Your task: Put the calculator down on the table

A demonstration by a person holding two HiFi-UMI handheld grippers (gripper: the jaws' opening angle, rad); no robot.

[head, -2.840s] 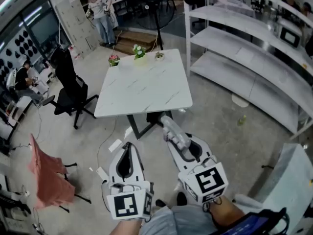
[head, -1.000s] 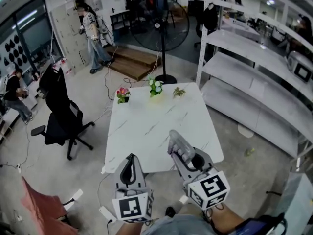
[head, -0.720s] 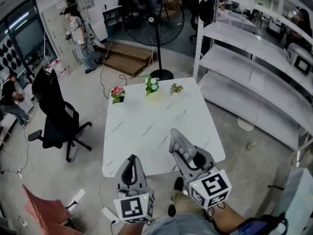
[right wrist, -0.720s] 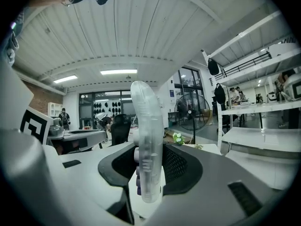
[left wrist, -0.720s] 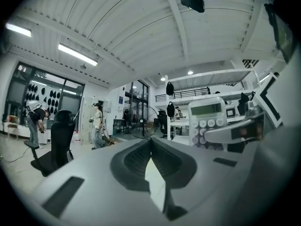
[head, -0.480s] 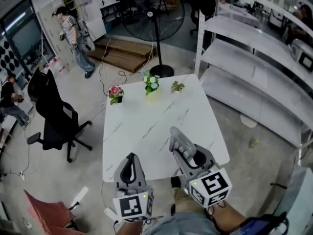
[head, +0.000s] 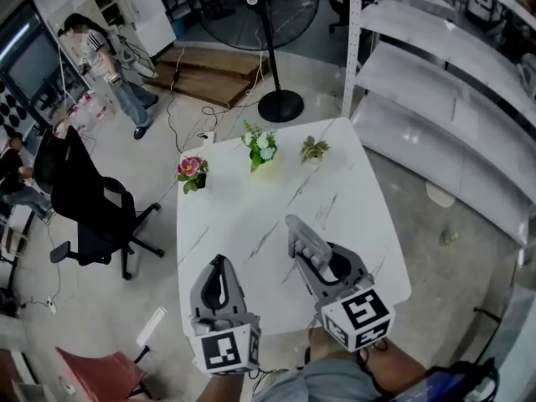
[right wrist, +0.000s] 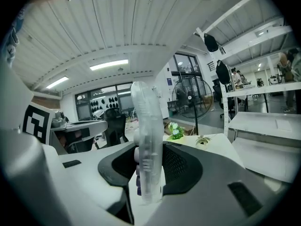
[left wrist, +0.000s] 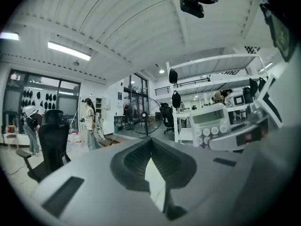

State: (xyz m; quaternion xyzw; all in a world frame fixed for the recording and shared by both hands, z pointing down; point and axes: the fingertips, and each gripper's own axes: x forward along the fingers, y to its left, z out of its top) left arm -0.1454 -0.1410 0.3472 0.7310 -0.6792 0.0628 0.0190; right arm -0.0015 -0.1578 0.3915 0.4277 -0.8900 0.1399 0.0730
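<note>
A pale grey calculator (head: 301, 239) sticks forward out of my right gripper (head: 315, 260), which is shut on it above the near right part of the white marble table (head: 251, 199). In the right gripper view the calculator (right wrist: 146, 145) stands edge-on between the dark pads of the right gripper (right wrist: 148, 166). From the left gripper view the calculator (left wrist: 210, 126) shows its display and round keys, off to the right. My left gripper (head: 219, 262) hangs over the table's near left edge, tips together and holding nothing. In its own view the left gripper (left wrist: 150, 140) shows its tips meeting.
Three small flower pots line the table's far edge: pink (head: 190, 172), white (head: 261, 146), green (head: 315, 149). A black office chair (head: 88, 199) stands left of the table. Behind it are a floor fan (head: 280, 103) and a standing person (head: 102, 65). White shelving (head: 452, 99) runs along the right.
Both grippers have come forward from short of the table's near edge to over its near part, sinking slightly. The table now looks larger. The calculator stays gripped.
</note>
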